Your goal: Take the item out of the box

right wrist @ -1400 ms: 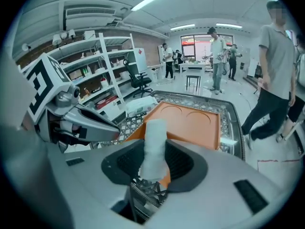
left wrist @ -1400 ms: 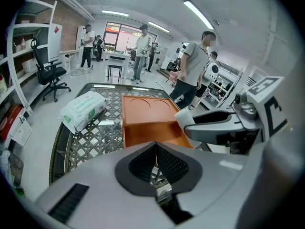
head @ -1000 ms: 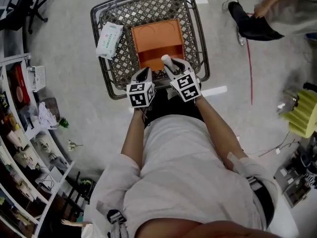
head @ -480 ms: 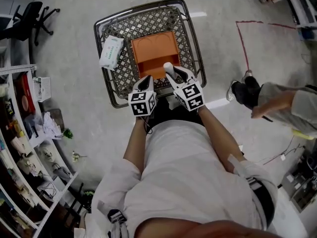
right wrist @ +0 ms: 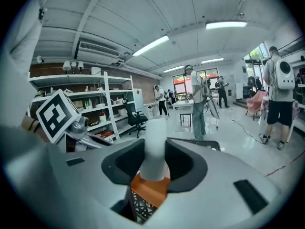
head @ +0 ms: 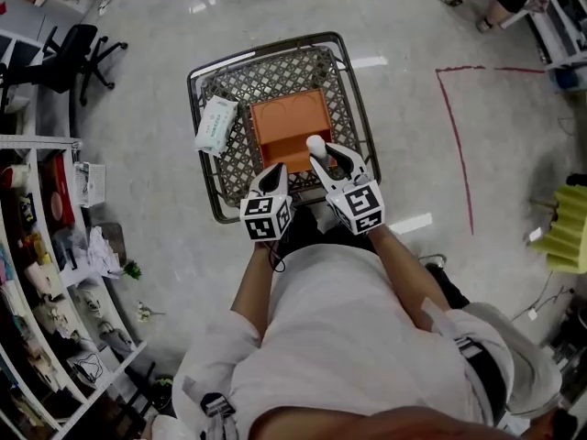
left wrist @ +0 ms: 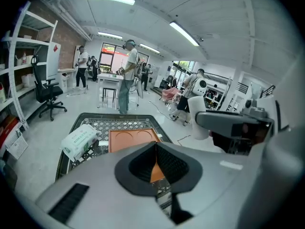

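An orange box [head: 290, 125] lies open in a black wire cart [head: 337, 66]. Its orange also shows in the left gripper view as the box [left wrist: 129, 139], and as the box [right wrist: 151, 190] below the jaws in the right gripper view. My right gripper [head: 323, 157] is shut on a white cylinder [head: 315, 144], held upright above the box's near edge; the same white cylinder [right wrist: 155, 149] rises between the pads. My left gripper [head: 272, 174] hovers beside it at the box's near left corner, shut with nothing in it; in the left gripper view the left gripper [left wrist: 156, 160] has its pads together.
A white pack of wipes [head: 215, 123] lies in the cart left of the box. Shelves [head: 41, 246] and an office chair [head: 64, 58] stand at left. Red tape [head: 453, 126] marks the floor at right. Several people stand farther off.
The head view has shifted, so the cart and grippers sit lower in frame. The right gripper keeps the white cylinder above the box. A person who passed at right has moved off.
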The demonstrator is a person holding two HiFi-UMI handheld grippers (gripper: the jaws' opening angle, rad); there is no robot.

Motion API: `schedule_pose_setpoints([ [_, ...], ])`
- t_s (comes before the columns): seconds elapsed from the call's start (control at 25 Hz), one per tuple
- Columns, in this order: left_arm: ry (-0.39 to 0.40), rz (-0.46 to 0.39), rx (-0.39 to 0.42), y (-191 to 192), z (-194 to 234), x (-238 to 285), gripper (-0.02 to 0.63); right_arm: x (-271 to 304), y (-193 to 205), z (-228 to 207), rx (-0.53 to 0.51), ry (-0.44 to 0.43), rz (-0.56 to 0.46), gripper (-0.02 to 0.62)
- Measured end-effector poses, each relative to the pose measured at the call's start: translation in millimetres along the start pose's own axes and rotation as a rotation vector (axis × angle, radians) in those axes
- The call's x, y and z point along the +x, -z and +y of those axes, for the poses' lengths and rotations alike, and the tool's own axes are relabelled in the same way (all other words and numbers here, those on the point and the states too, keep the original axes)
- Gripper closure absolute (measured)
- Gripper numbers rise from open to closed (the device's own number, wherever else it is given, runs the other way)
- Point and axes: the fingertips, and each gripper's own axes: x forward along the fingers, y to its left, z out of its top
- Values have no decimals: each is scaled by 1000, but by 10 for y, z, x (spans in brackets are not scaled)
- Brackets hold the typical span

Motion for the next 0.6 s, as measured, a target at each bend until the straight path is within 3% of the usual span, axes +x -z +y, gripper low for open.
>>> schedule_pose_setpoints([
  [0.32, 12, -134, 15, -471, -224, -145, 594, -190, -412, -76, -15, -4, -133, 466],
  [0.6, 36, -266, 119, -827, -553, -416, 594, -510, -829, -89, -29, 6, -236, 466],
])
